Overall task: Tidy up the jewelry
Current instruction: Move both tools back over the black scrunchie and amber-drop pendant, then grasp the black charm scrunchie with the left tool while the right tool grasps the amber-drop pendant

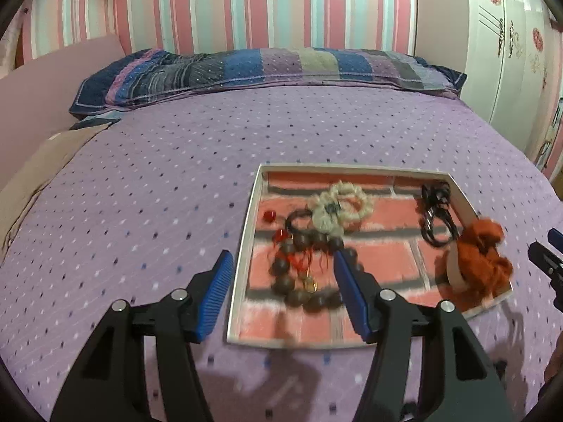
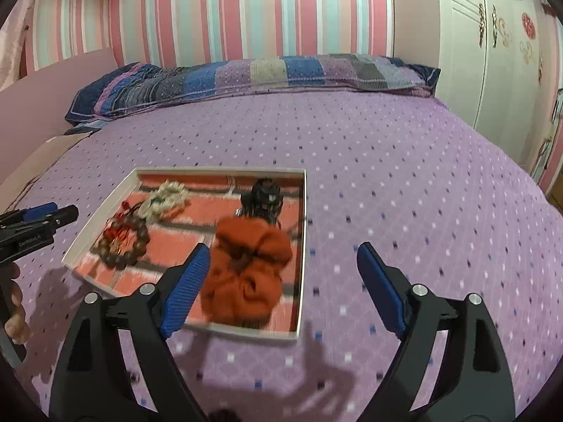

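Note:
A white-rimmed tray with a brick-pattern floor lies on the purple bedspread; it also shows in the right wrist view. In it lie a brown bead bracelet, a cream scrunchie, an orange scrunchie, black hair ties and small red beads. My left gripper is open above the tray's near left part, over the bead bracelet. My right gripper is open just above the tray's near right edge, beside the orange scrunchie.
A striped pillow lies along the far edge of the bed against a striped wall. A white wardrobe stands at the right. A beige cloth lies at the bed's left edge. The bedspread spreads out right of the tray.

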`<state>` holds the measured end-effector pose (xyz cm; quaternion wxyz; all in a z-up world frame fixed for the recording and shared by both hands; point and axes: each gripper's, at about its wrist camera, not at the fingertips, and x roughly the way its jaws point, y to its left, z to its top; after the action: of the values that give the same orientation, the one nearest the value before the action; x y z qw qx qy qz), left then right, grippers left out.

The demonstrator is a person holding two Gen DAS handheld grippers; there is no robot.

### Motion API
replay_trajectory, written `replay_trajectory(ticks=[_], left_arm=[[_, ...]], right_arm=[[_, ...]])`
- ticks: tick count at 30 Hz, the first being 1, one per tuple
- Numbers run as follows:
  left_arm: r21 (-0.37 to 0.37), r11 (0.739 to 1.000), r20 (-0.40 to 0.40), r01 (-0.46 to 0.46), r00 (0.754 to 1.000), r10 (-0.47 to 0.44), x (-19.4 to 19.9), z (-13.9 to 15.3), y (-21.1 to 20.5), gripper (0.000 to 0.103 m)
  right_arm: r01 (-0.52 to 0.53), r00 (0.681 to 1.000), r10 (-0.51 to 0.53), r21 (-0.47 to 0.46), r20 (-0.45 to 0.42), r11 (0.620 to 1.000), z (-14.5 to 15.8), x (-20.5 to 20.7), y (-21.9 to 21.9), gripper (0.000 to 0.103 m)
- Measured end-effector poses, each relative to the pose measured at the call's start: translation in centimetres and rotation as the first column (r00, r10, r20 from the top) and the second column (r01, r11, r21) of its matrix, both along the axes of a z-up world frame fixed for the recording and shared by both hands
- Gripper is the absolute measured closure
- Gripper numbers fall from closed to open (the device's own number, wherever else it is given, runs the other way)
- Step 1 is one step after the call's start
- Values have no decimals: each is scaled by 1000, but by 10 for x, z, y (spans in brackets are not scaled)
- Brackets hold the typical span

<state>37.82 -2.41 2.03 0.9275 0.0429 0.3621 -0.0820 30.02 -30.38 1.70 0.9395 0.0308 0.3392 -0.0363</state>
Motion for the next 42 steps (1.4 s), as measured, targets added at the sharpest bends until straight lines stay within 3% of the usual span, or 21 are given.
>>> replay_trajectory(ticks=[4,6,13,23,33,42], left_arm=[[13,1000,2,13,1000,-13,-37,-3,-1,40],[15,1000,5,10,1000,-10,-52,-6,-1,29],[6,1000,-1,-3,1000,3,-101,-27,-2,27],[29,1000,-77,10,997,-7,-108,-73,-17,27],[-22,999,-109,29,994,-31,-103,-80,-15,26],[-22,998,-54,56,997,-57,-117,-72,-20,26]], right_arm=[[-2,1000,2,8,-23,1000,-8,-29,0,19],[2,1000,-1,14,-30,1000,-12,-43,0,19],[27,999,-27,3,-39,1000,-31,-85,7,19],[21,996,-23,-25,-85,999,-64,-94,23,20],[-8,995,1,-64,-98,998,-70,-89,38,22],[-18,997,14,-49,-79,999,-67,-92,44,28]])
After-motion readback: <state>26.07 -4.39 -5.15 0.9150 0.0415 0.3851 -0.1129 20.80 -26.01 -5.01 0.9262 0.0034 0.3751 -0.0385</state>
